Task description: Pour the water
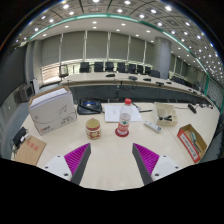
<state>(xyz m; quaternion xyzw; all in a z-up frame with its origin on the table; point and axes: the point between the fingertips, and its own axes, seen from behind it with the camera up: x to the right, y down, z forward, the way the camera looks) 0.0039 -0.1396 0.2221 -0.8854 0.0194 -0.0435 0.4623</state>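
The fingers (110,160) stand wide open and hold nothing; beyond them a cup (93,127) and bottle (123,120) stand on the counter (110,150).

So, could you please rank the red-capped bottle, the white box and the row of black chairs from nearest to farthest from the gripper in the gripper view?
1. Red-capped bottle: just ahead of the open gripper, slightly right of centre, on the table.
2. White box: further back, off to the left on the same table.
3. Row of black chairs: far across the room, behind the long desks.
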